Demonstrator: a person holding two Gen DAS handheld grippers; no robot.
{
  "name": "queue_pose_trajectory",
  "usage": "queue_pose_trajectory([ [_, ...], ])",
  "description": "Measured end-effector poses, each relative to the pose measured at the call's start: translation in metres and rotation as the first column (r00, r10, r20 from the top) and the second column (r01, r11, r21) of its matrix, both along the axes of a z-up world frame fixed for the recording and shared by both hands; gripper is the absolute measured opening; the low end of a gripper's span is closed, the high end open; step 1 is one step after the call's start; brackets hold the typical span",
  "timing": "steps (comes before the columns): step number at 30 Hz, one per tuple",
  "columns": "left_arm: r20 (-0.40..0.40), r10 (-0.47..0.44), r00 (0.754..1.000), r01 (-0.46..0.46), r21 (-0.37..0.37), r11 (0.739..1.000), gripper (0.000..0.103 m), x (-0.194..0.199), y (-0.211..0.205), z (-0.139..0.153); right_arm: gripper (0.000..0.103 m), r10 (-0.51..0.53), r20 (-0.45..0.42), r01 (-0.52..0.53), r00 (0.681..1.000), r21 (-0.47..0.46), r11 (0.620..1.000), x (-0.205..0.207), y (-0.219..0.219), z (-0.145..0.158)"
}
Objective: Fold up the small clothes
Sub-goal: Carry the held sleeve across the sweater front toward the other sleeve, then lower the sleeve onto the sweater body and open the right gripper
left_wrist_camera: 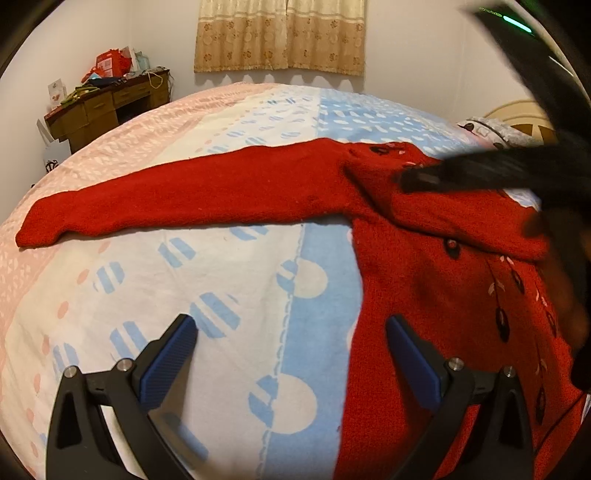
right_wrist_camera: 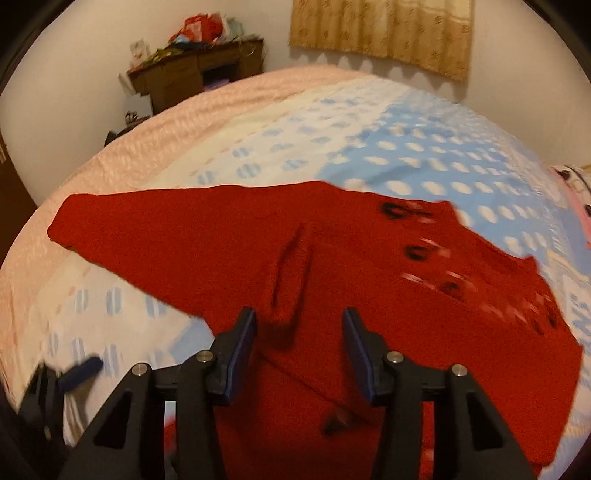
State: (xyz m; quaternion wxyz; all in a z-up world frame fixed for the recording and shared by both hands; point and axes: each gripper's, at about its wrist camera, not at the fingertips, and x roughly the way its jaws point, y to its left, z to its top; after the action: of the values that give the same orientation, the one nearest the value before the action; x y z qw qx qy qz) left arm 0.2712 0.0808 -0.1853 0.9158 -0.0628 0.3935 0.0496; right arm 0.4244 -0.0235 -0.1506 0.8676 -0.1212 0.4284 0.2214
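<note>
A red knitted cardigan (left_wrist_camera: 436, 280) with black and pink leaf embroidery lies flat on the bed. One sleeve (left_wrist_camera: 184, 195) stretches out to the left; the other sleeve (left_wrist_camera: 461, 221) is folded across the chest. My left gripper (left_wrist_camera: 291, 332) is open and empty, low over the bedsheet at the cardigan's left edge. My right gripper (right_wrist_camera: 299, 325) is open and empty above the cardigan (right_wrist_camera: 332, 258); it appears blurred in the left wrist view (left_wrist_camera: 480, 177) over the folded sleeve. The left gripper's blue fingertip (right_wrist_camera: 81, 369) shows at the lower left of the right wrist view.
The bed (left_wrist_camera: 221, 277) has a pink, white and blue patterned sheet. A cluttered wooden desk (left_wrist_camera: 107, 103) stands by the far wall at the left. A beige curtain (left_wrist_camera: 280, 33) hangs behind. A pillow (left_wrist_camera: 495, 131) lies at the far right.
</note>
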Motion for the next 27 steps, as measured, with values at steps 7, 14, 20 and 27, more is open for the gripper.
queue_pose_trajectory([
  [7, -0.026, -0.041, 0.999, 0.04, -0.038, 0.998, 0.103, 0.005, 0.007, 0.019, 0.05, -0.075, 0.095, 0.08, 0.993, -0.046, 0.996, -0.06, -0.088, 0.007],
  [14, 0.018, -0.126, 0.992, 0.126, 0.015, 0.992, 0.103, 0.035, 0.007, 0.067, 0.05, -0.239, 0.127, 0.247, 0.963, -0.058, 0.967, -0.088, -0.175, 0.003],
  [20, -0.018, -0.075, 0.997, 0.076, 0.141, 0.987, 0.103, 0.085, -0.013, 0.051, 0.05, -0.377, 0.1, 0.371, 0.921, 0.081, 0.925, -0.065, -0.229, 0.008],
  [27, -0.106, 0.01, 0.994, 0.008, 0.167, 0.986, 0.103, 0.113, -0.009, 0.01, 0.05, -0.349, 0.003, 0.348, 0.937, 0.054, 0.936, -0.044, -0.229, -0.027],
])
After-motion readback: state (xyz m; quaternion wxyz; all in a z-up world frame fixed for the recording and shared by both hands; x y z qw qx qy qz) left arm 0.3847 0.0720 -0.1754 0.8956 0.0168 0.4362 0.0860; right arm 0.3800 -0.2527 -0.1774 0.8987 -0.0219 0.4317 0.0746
